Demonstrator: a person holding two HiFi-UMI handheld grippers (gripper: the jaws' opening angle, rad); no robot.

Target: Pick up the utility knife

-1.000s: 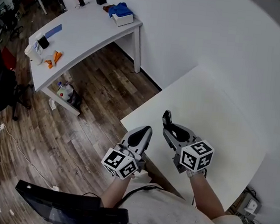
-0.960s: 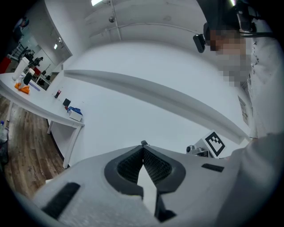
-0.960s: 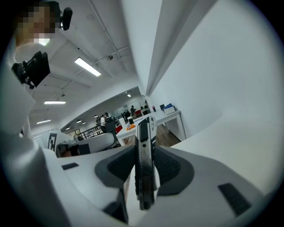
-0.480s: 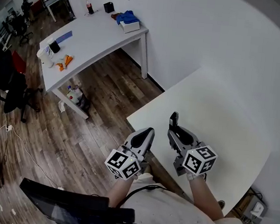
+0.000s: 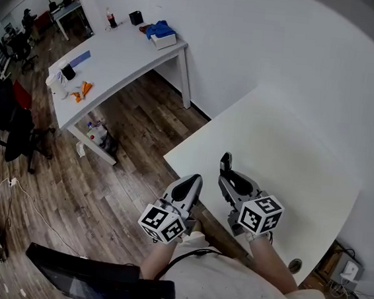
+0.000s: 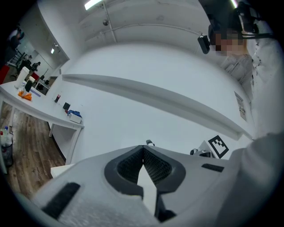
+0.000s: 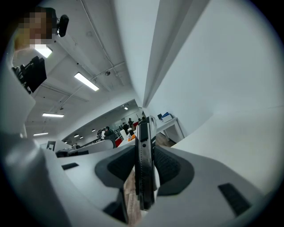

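The utility knife (image 7: pixel 143 164) is a slim dark bar standing on edge between the pads of my right gripper (image 7: pixel 144 153), which is shut on it. In the head view the knife (image 5: pixel 225 163) sticks out past that gripper (image 5: pixel 226 173), held in the air over the near edge of the white table (image 5: pixel 293 150). My left gripper (image 5: pixel 192 182) hangs beside it to the left, past the table's edge. Its jaws meet at the tips (image 6: pixel 143 150) with nothing between them.
A second white table (image 5: pixel 117 52) stands far left with a blue item (image 5: pixel 161 29), a bottle (image 5: pixel 110 18) and orange bits (image 5: pixel 83 91). Wood floor (image 5: pixel 127 146) lies between the tables. A dark chair back (image 5: pixel 93 278) is at the bottom, office chairs (image 5: pixel 9 133) at the left.
Both grippers have drifted together a little across the view, side by side. The knife stays clamped in the right one. The left jaws stay closed.
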